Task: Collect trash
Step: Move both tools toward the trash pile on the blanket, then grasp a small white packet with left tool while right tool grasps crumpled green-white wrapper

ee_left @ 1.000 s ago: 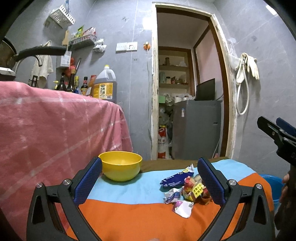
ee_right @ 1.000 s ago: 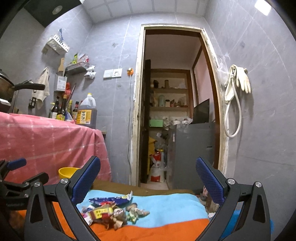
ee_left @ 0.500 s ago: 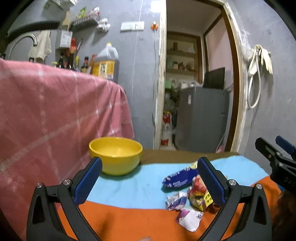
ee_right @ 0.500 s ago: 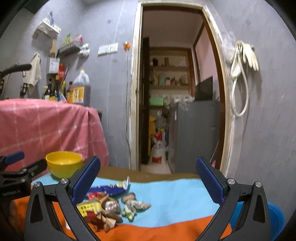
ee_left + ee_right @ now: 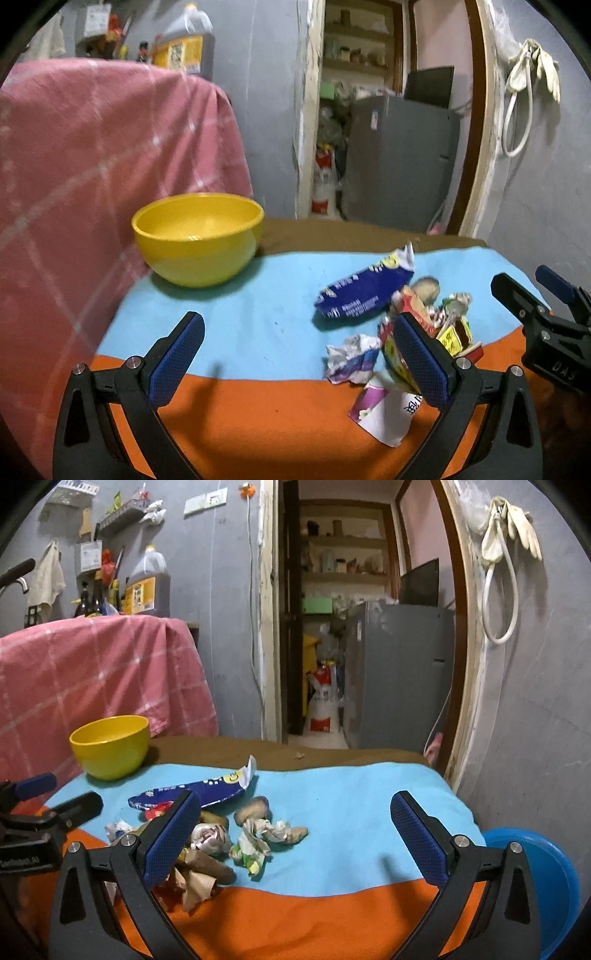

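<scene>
Trash [image 5: 207,834] now looms closer on the striped cloth [image 5: 258,325] as left gripper [image 5: 301,354] and right gripper [image 5: 295,834], both wide open and empty, descend; yellow bowl [image 5: 199,240] looks empty, so collecting hasn't begun

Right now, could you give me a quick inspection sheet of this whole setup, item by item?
Surface: table cloth, blue band with an orange band nearer the cameras, brown at the far edge.
Job's things: trash pile of crumpled wrappers, with a blue packet at its far side; yellow bowl looks empty.
Clutter: a crumb on the brown strip.
Grippers: left gripper and right gripper both open, holding nothing, above the cloth.
Cables: a white hose looped on the wall.
Surroundings: pink cloth, oil jug, grey fridge, blue basin beside the table.
</scene>
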